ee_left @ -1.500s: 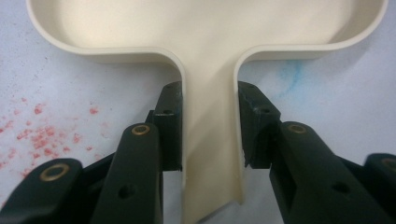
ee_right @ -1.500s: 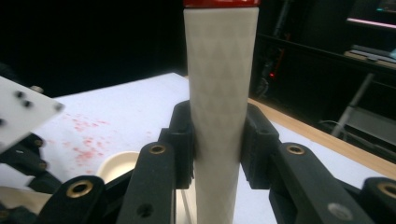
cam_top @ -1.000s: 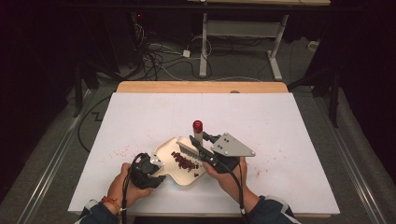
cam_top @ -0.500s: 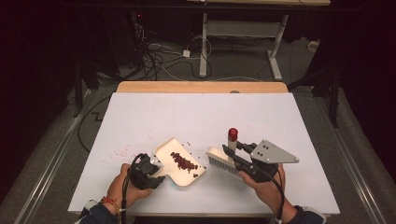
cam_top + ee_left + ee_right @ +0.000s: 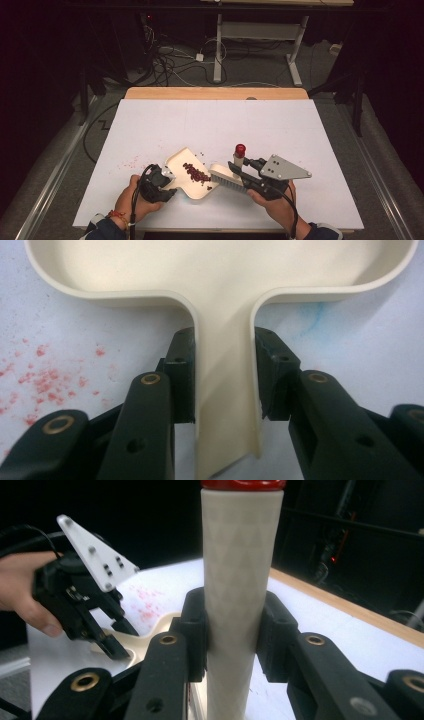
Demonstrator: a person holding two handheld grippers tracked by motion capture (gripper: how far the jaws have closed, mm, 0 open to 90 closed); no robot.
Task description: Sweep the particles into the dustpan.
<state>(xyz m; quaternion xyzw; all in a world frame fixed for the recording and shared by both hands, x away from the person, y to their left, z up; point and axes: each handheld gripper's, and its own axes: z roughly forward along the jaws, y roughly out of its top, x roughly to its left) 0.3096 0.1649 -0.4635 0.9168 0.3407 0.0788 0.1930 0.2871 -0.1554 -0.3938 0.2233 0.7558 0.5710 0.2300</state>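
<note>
Near the worktop's front edge, the left hand-held gripper (image 5: 223, 390) clenched the cream plastic dustpan (image 5: 187, 172) by its handle; just beside it, the right hand-held gripper (image 5: 232, 635) grasped a red-capped cream brush (image 5: 227, 174).

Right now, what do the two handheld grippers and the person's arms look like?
Both grippers, left gripper and right gripper, have black jaws with brass-coloured rivets and trailing black cables. The right carries a grey three-cornered plate. Dark blue sleeves; a red wrist band on the left.
</note>
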